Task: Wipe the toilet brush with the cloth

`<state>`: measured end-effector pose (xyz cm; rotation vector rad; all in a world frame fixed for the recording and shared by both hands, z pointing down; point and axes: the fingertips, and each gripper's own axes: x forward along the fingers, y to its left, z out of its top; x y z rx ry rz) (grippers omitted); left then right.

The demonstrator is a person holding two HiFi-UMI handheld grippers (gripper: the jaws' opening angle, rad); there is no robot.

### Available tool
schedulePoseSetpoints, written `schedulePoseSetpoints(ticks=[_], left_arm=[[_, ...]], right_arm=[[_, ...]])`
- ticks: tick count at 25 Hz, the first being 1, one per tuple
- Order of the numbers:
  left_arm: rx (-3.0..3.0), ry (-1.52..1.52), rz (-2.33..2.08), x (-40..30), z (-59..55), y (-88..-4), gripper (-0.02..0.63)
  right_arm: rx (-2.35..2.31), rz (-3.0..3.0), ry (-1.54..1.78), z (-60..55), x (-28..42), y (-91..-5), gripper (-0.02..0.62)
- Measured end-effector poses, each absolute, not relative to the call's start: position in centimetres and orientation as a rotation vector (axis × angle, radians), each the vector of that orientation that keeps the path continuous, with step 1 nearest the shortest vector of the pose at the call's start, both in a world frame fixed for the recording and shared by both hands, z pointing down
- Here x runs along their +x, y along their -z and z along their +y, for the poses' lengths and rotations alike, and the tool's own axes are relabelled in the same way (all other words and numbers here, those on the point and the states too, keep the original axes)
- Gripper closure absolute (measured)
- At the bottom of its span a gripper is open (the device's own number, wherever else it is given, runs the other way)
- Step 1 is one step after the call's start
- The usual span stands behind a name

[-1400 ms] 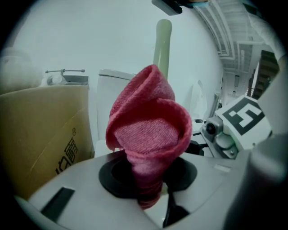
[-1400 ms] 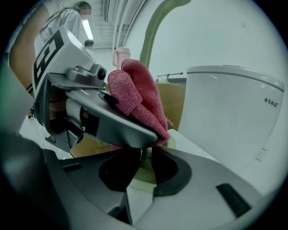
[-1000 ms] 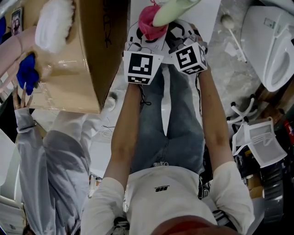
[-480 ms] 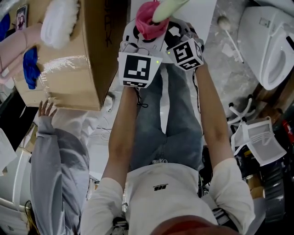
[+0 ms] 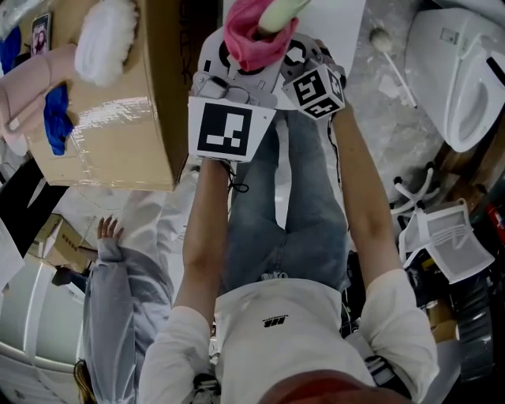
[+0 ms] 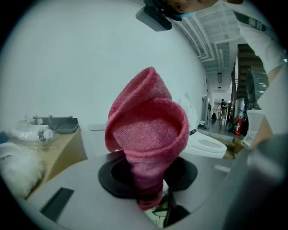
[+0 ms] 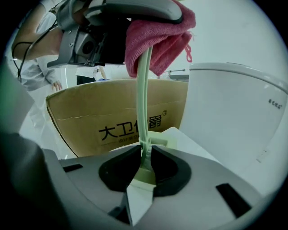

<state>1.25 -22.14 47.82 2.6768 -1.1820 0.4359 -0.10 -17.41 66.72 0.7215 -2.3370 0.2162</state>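
Head view: the left gripper and right gripper meet out in front of the person's knees, tips close together. The pink cloth bunches at the left tips and the pale green toilet brush pokes out of it, so the cloth wraps the brush rather than lying beside it. My reading is a wiping stroke along the shaft, one claw steadying and the other rubbing. The brush's far end runs off the top edge, so I cannot say which end that is. A cardboard box stands to the left, a toilet to the right. Left gripper view: the jaws have just been opening a little, yet a twisted neck of cloth sits pinched between the pads. Above it the cloth fans into a cup that hides the brush entirely. Right gripper view: the jaws are pressed onto the flat foot of the handle, which rises straight into the cloth overhead, gripped there by the left gripper. Holding the end probably leaves the shaft free to wipe. Bristles show in no view.
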Motion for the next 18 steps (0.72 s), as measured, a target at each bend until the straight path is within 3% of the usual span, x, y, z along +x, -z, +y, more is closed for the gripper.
schedulePoseSetpoints(ticks=[9, 18], left_arm=[[2.695, -0.368, -1.128, 1.8, -23.2, -45.2, 0.442], [2.647, -0.336, -1.145, 1.6, -22.6, -47.5, 0.475]], right_arm=[[0.708, -2.333, -0.221, -17.4, 0.0, -66.9, 0.528], [0.712, -2.345, -0.213, -17.5, 0.0, -66.8, 0.529]])
